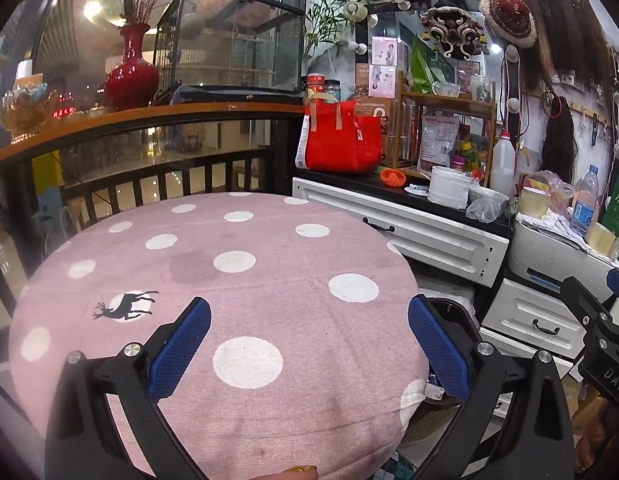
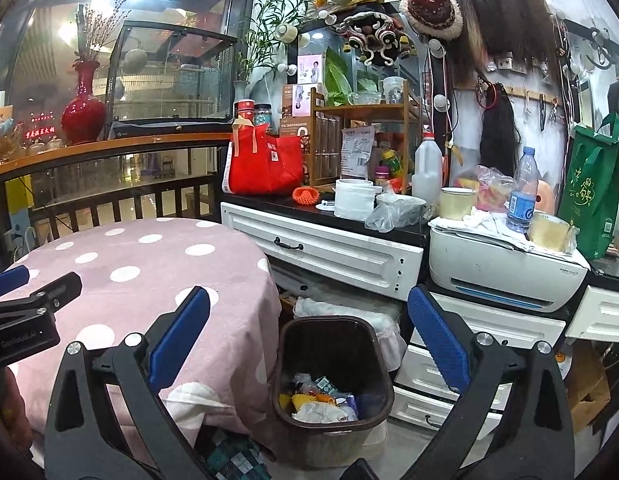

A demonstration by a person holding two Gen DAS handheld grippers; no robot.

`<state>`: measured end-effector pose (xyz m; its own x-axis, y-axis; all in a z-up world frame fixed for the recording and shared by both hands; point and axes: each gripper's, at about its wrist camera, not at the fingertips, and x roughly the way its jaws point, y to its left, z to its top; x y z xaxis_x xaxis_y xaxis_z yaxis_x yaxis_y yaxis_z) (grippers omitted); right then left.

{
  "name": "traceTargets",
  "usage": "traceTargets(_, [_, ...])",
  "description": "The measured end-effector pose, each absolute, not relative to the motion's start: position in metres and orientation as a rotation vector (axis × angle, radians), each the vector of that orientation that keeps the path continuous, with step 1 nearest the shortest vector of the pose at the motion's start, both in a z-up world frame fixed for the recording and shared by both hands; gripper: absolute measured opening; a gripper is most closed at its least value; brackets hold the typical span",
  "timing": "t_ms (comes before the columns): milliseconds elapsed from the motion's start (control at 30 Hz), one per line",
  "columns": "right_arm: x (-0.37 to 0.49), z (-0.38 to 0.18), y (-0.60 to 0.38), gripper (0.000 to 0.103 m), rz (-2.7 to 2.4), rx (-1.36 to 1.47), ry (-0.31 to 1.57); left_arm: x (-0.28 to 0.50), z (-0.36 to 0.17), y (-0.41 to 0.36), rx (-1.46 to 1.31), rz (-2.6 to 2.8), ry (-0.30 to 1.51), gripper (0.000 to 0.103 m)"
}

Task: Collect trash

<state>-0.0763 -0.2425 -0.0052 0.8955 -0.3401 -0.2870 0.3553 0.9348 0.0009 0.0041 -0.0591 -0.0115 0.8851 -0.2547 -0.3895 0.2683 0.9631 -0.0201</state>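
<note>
The left gripper [image 1: 309,344] hangs over the round pink counter with white polka dots [image 1: 237,272], its blue-padded fingers [image 1: 181,352] spread wide apart with nothing between them. A dark damp-looking stain [image 1: 189,266] marks the cloth beyond the fingers, near a black deer print [image 1: 125,306].

The right gripper [image 2: 309,340] is held beside the same pink counter [image 2: 141,264], its fingers [image 2: 439,338] likewise wide apart and empty. Between them, on the floor just beside the counter's edge, stands a dark brown rectangular plastic trash bin [image 2: 333,408]. Inside the bin lies crumpled trash [image 2: 321,400]: white paper, yellow scraps and small printed wrappers.

Beyond the bin runs a white drawer cabinet with a black top [image 2: 329,248], crowded with a red fabric bag [image 2: 265,164], a white cylindrical pot [image 2: 353,198] and a clear plastic water bottle with a blue label [image 2: 521,192]. The left gripper's arm [image 2: 25,312] shows above the pink counter.
</note>
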Motion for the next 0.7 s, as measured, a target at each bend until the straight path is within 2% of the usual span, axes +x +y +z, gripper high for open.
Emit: traceTargets(700, [-0.0777, -0.0076, -0.2455, 0.098, -0.37, 0.057, 0.306, -0.0052, -0.0104, -0.0607, 0.05, -0.293, 0.379, 0.098])
